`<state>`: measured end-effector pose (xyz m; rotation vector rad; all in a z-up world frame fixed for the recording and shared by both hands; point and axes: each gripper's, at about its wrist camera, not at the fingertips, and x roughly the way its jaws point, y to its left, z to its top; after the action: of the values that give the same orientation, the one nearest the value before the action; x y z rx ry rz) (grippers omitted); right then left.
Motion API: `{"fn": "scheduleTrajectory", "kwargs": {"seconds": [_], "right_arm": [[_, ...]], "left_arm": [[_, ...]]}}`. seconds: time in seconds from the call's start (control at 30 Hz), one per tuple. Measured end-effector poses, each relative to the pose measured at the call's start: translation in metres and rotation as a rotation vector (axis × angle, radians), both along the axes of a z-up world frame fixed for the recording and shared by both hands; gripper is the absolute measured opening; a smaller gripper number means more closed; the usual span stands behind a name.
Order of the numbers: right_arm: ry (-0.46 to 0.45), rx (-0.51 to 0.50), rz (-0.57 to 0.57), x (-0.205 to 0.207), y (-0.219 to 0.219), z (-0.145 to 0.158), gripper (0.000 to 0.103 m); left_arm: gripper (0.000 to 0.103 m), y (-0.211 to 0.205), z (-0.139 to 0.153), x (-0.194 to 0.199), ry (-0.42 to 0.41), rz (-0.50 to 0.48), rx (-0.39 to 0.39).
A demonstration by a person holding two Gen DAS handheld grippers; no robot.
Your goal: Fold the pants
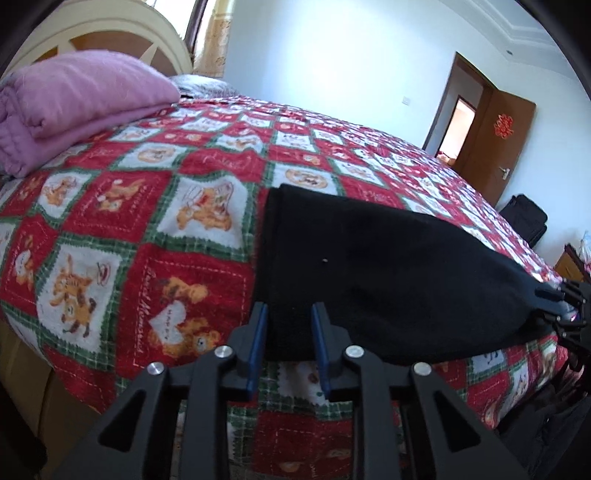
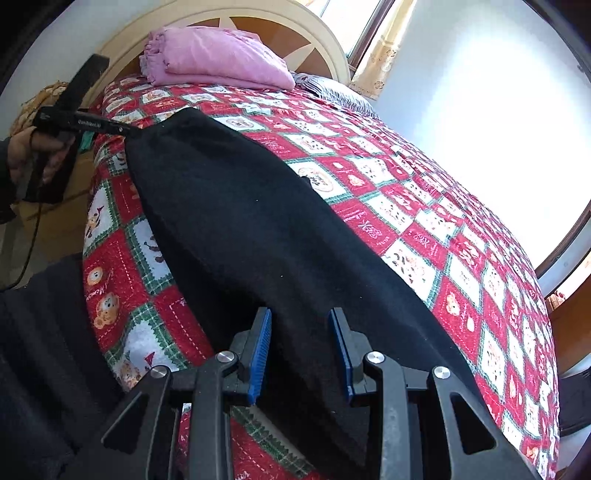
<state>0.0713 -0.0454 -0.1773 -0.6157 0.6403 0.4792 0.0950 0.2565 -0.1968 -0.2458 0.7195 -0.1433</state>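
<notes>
Black pants [image 1: 388, 273] laid flat in a long band along the near edge of the bed [image 1: 207, 158], on a red, green and white patchwork quilt [image 2: 424, 206] with cartoon animal squares. Left gripper [image 1: 288, 314] at one end of the pants, jaws spread apart with the fabric edge sitting between the blue pads [image 1: 258, 343]; not clamped, gap visible on both sides of the cloth. Right gripper [image 2: 301, 325] at the opposite end, jaws likewise parted, black fabric running between and under the blue fingers [image 2: 260, 347]; no pinch visible. Seen from the left wrist view, right gripper at far right of the frame, touching the pants' far end [image 1: 565, 299]. Seen from the right wrist view, left gripper at upper left [image 2: 122, 129], held in a hand [image 2: 26, 151], tip touching the far corner of the pants [image 2: 258, 221]. Pants uncreased apart from a small bump on the upper edge. Folded pink blanket [image 2: 218, 59] near the cream headboard [image 2: 236, 14], well apart from the pants. Brown door [image 1: 495, 144] open in the far wall, black bag [image 1: 524, 218] on the floor near it.
</notes>
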Motion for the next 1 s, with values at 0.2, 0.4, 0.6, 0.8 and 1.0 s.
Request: {"fn": "scheduleTrajectory", "kwargs": {"seconds": [0.2, 0.4, 0.6, 0.8, 1.0], "right_arm": [[0.028, 0.013, -0.022, 0.008, -0.004, -0.002, 0.036], [0.073, 0.006, 0.023, 0.009, 0.007, -0.014, 0.043], [0.109, 0.046, 0.075, 0.007, 0.011, -0.012, 0.043], [0.083, -0.029, 0.079, 0.003, 0.022, -0.022, 0.043], [0.102, -0.004, 0.075, 0.006, 0.023, -0.021, 0.005]], "left_arm": [[0.028, 0.002, -0.001, 0.002, 0.014, 0.011, -0.031], [0.01, 0.0, 0.003, 0.004, 0.008, -0.015, -0.004], [0.008, 0.004, 0.008, 0.004, 0.001, -0.016, -0.023], [0.007, 0.013, 0.017, 0.002, -0.023, -0.012, -0.102], [0.007, 0.012, 0.019, 0.007, -0.019, -0.017, -0.106]]}}
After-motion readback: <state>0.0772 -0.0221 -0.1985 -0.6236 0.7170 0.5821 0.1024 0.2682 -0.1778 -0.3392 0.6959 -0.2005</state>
